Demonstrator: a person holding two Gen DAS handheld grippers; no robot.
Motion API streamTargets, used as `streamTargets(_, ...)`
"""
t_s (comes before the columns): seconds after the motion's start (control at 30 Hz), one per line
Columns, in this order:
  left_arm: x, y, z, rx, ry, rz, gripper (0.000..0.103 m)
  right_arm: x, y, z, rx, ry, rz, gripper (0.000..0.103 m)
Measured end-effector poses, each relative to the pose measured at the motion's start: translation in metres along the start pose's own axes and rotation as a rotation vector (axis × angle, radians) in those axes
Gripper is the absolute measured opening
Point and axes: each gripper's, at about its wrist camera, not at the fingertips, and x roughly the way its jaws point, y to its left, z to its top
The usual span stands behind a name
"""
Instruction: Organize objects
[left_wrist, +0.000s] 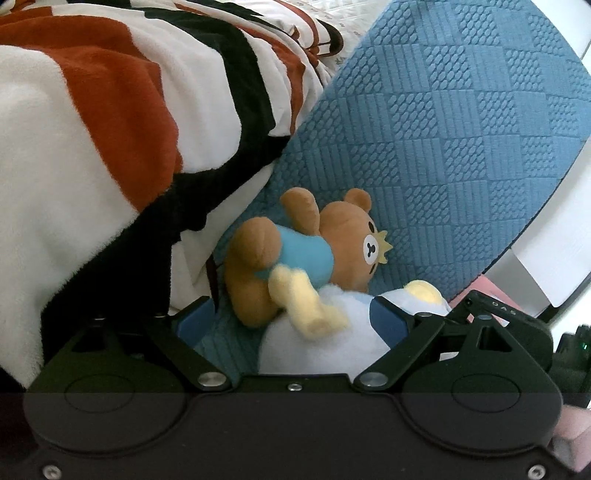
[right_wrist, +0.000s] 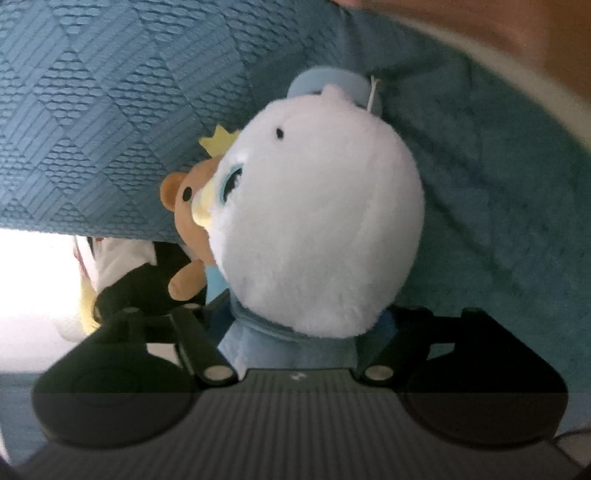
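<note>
A bed fills the room here, spread with a blue quilt (left_wrist: 461, 129), and a striped fleece blanket (left_wrist: 110, 129) is heaped along its left side. Next to that heap, pushed against the fold of the quilt, a brown bear (left_wrist: 295, 251) lies on its side, probably set there so the soft wall keeps it from rolling. A white duck (right_wrist: 317, 236) presses against the bear's face, as if the two toys are being gathered into one spot.

The left gripper (left_wrist: 291, 321) stands with its jaws spread wide; the duck's pale body bulges up between them, but the pads do not seem to pinch it. Further right, the right gripper (right_wrist: 295, 325) has its jaws drawn in on the duck's blue body just under the big head, holding the toy there. I judge the duck is being nestled beside the bear.
</note>
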Motion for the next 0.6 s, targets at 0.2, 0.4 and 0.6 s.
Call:
streamTargets(0.2, 0.005, -0.004, 0.0, 0.021, 0.006, 0.019, 0.09, -0.03, 0.018, 0.021, -0.235, -0.024, -0.092, 0.067)
streamTargets(0.4, 0.016, -0.014, 0.003, 0.055, 0.008, 0.062, 0.092, -0.051, 0.027, 0.036, -0.476, -0.038, -0.197, 0.064)
streamTargets(0.6, 0.038, -0.019, 0.008, 0.114, 0.023, 0.121, 0.092, -0.043, 0.024, 0.033, -0.491, -0.015, -0.231, 0.072)
